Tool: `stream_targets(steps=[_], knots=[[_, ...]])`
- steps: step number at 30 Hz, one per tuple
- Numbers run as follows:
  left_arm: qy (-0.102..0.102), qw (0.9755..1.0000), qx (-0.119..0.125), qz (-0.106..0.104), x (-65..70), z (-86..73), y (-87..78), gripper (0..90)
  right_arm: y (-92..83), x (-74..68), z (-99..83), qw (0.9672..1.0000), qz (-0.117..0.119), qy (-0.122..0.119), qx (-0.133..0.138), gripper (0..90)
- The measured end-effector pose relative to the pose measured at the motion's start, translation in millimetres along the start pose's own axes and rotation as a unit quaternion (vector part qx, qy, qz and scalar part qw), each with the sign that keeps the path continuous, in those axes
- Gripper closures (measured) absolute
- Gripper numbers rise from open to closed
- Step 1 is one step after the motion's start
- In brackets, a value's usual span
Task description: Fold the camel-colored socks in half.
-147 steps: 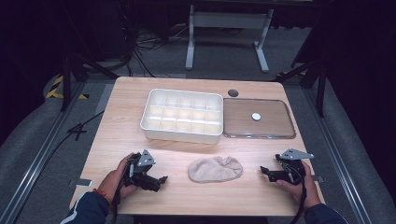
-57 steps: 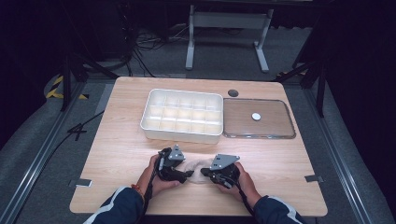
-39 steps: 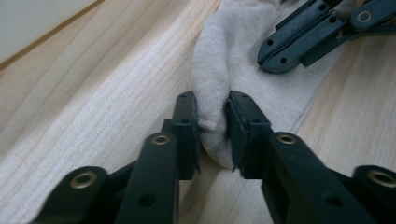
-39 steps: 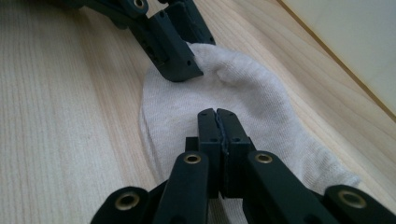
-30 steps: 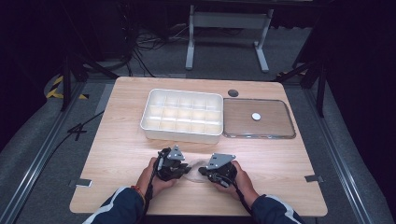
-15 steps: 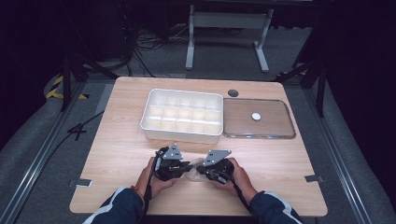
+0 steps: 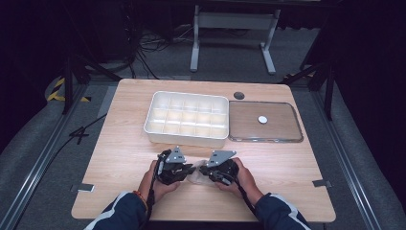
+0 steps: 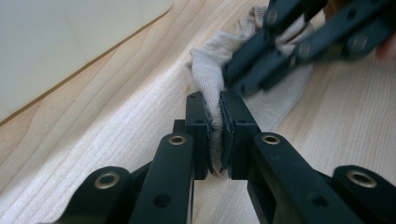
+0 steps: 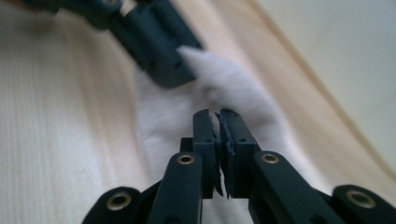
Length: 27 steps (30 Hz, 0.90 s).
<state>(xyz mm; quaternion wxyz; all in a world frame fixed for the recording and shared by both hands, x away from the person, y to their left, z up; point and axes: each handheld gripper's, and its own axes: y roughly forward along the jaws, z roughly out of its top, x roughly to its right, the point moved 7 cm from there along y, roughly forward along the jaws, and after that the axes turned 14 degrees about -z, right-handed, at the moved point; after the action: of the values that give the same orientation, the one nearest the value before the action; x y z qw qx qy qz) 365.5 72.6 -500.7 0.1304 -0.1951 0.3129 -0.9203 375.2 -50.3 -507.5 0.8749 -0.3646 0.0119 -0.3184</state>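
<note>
Between the closed jaws of the left tongs (image 8: 214, 128) a fold of the sock (image 8: 208, 70) is being pinched, while the right tongs (image 9: 218, 140), having moved in from the table's (image 7: 119, 143) right, are now closing nearly shut over the cloth, apparently readying a two-handed fold near the tray (image 7: 184, 136).
</note>
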Motion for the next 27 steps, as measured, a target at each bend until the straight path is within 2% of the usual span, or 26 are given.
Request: stream_targets(steps=[1, 3, 7, 11, 17, 20, 23, 25, 27], knots=[[0.000, 1.0000, 0.000, 0.000, 0.0, 0.0, 0.0, 82.7, 0.0, 0.0, 0.0, 1.0000, 0.000, 0.000, 0.000, 86.2], [0.003, 1.0000, -0.002, 0.002, 0.2, 0.2, 0.4, 82.7, -2.0, 5.6, 1.6, 0.9999, -0.014, 0.004, 0.006, 87.4], [0.002, 1.0000, -0.003, 0.002, 0.5, 0.2, 1.0, 82.6, 8.6, 4.9, -5.2, 0.9996, -0.024, 0.004, -0.013, 88.2], [0.007, 1.0000, -0.003, 0.001, 0.5, 1.8, 2.6, 82.3, 14.1, 4.0, -6.9, 0.9996, -0.020, 0.010, -0.016, 88.2], [0.009, 0.9999, 0.012, 0.007, 1.5, 6.5, 0.9, 82.2, 21.9, -1.5, -1.6, 0.9996, -0.026, 0.011, -0.006, 88.4], [0.011, 0.9999, 0.007, 0.009, 0.7, 5.7, -0.3, 82.3, 22.7, -1.4, -0.1, 0.9995, -0.027, 0.013, -0.005, 82.1], [0.007, 0.9998, 0.012, 0.011, 0.7, 5.8, -2.3, 82.7, 14.6, 3.2, 1.8, 0.9997, -0.015, 0.018, 0.005, 78.7], [0.009, 0.9998, 0.009, 0.012, 0.3, 5.7, -4.0, 82.8, 3.4, 10.5, 4.0, 0.9995, -0.018, 0.022, 0.014, 75.7], [0.010, 0.9998, 0.007, 0.012, 0.5, 5.6, -4.4, 82.9, -12.3, 21.2, 3.5, 0.9993, -0.029, 0.013, 0.022, 74.6]])
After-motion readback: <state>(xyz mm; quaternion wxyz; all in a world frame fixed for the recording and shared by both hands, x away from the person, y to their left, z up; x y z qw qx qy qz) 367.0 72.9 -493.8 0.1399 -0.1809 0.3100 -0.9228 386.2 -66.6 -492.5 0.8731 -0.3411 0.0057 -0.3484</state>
